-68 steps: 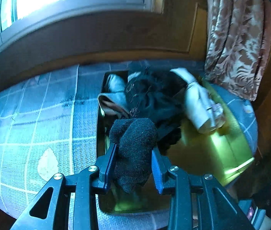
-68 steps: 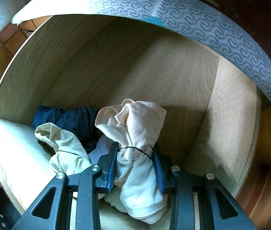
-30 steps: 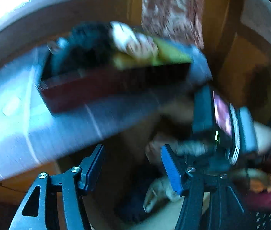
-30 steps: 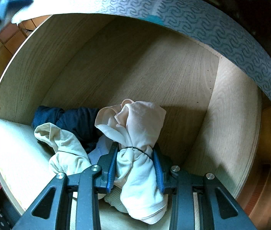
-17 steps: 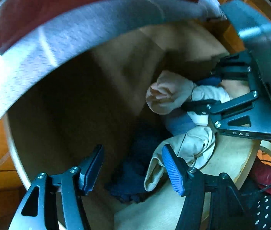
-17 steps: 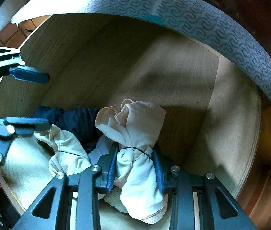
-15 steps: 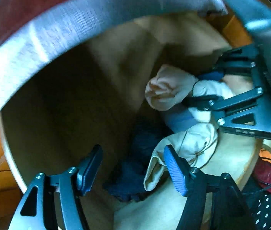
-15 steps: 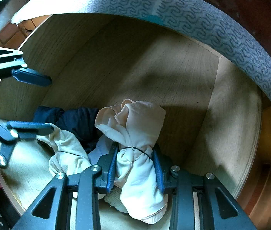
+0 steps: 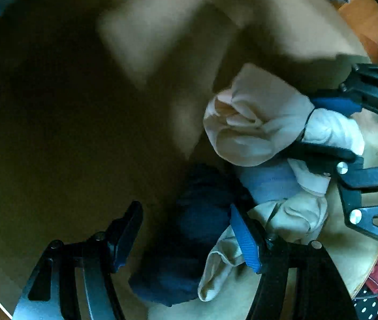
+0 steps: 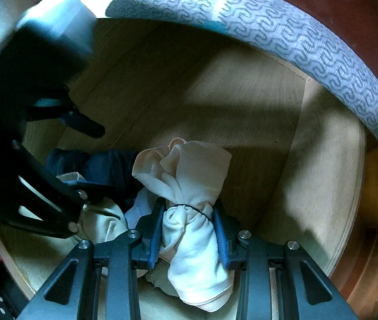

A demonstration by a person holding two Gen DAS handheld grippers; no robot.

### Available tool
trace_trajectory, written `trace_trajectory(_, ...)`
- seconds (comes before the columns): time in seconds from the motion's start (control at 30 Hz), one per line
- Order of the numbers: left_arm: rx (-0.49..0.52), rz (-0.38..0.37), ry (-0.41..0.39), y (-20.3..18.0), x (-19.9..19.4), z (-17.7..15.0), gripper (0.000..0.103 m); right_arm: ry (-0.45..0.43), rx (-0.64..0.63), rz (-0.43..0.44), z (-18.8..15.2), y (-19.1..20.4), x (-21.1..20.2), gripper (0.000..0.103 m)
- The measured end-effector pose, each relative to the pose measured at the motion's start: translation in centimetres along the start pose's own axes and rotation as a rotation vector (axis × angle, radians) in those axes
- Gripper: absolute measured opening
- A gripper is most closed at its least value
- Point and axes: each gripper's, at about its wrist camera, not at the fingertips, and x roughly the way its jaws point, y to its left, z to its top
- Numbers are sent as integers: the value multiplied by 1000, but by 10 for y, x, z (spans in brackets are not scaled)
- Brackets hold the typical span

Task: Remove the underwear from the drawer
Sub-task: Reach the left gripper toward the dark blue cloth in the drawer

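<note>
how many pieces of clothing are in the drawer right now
4, maybe more underneath: a cream bundle clamped in the right tool, a navy piece between the left tool's open jaws, a beige one, a light-blue one.

Pale tan plywood drawer [image 10: 215,85], faint wood grain. Cream rolled cotton underwear bundle [image 10: 189,186], thin black band round middle. Dark navy rolled fabric bundle [image 9: 197,229]. Beige crumpled garment [image 9: 290,218]. Pale blue ribbed cloth [image 9: 269,181]. Grey-blue mattress cover [image 10: 295,34], darker wavy key pattern. Hand-held grippers: black frames, blue pads [image 10: 154,234].
</note>
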Motion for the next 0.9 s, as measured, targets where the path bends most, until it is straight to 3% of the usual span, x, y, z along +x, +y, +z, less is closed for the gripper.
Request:
trace_trajectory(0.17, 9, 35, 8, 7, 0, 3, 65, 0, 1, 0, 0, 0, 0, 34)
trace_trajectory(0.27, -96, 82, -60, 27, -14, 3, 59, -1, 1, 1, 0, 0, 0, 34)
trace_trajectory(0.4, -113, 108, -110, 23, -25, 2, 58, 0, -1, 1, 0, 1, 0, 35)
trace_trajectory(0.5, -78, 59, -77, 10, -21, -3, 60, 0, -1, 1, 0, 2, 0, 35)
trace_trajectory(0.63, -36, 101, -38, 3, -15, 8, 66, 3, -1, -2, 0, 3, 0, 35)
trace_trajectory(0.83, 6, 89, 14, -1, -3, 22, 66, 50, -17, -3, 5, 8, 7, 38)
trace_trajectory(0.9, -24, 62, 17, 13, 0, 24, 68, 53, -22, 2, 7, 9, 7, 38)
